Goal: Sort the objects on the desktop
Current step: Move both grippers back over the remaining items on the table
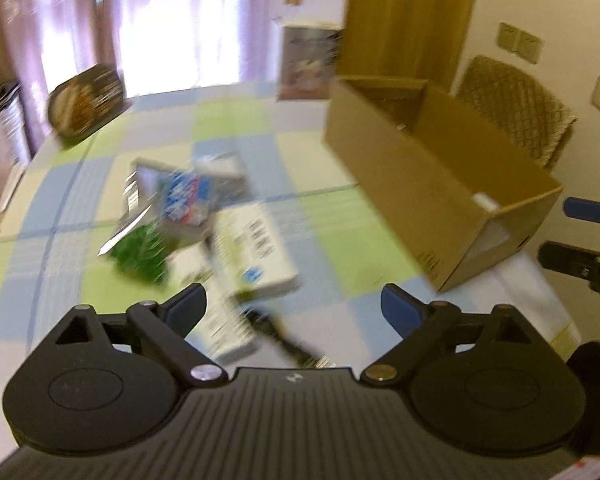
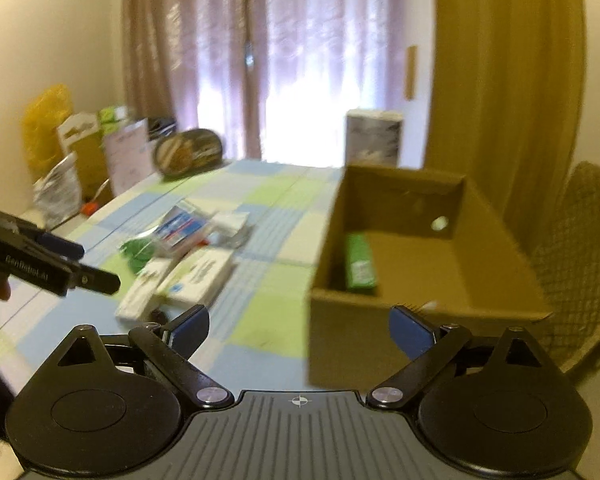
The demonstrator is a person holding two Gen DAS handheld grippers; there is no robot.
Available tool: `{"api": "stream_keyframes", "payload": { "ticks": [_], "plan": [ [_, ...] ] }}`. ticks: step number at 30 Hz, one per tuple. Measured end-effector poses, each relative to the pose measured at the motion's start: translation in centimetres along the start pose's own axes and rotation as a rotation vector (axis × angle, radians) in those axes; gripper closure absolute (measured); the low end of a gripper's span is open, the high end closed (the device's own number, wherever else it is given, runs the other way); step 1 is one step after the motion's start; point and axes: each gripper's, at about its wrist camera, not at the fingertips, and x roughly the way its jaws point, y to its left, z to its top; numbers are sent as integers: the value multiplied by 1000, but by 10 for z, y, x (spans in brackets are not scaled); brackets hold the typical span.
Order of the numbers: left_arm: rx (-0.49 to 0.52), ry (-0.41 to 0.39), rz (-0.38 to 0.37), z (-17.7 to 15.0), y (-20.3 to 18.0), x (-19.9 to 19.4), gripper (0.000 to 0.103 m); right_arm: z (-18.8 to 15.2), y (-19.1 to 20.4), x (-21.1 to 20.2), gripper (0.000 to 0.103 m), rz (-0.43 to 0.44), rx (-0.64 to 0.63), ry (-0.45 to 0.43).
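i held the left gripper (image 1: 294,306) above the near edge of the pile of packets and boxes (image 1: 204,224), fingers spread and empty; the right gripper (image 2: 300,330), equally agape, hung before the cardboard box (image 2: 428,240), which held one green packet (image 2: 360,264); i judged the overlapping, blurred pile risky, since a grab might drag neighbours off; checked green-and-blue tablecloth (image 1: 340,248), curtained window (image 2: 300,60) far.

Daylight through the curtained window (image 2: 300,92) was overexposed to white glare while the room stayed warm and dim, motion blur smeared the heap of packets (image 1: 204,232) on the tabletop (image 1: 332,248), and fisheye distortion curved both frames toward black corners.
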Motion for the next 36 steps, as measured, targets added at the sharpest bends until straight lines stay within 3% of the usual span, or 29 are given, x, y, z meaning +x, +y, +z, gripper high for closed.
{"api": "stream_keyframes", "payload": {
  "ticks": [7,19,23,36],
  "plan": [
    [-44,31,82,-38,41,-17,7,-13,32,20,7,79,-35,87],
    [-97,52,80,-56,63,-10,7,-18,60,55,8,168,-68,148],
    [-81,63,77,-56,62,-3,7,-17,66,69,22,190,-85,178],
    [-64,109,101,-58,75,23,7,-19,88,134,48,269,-113,267]
  ]
}}
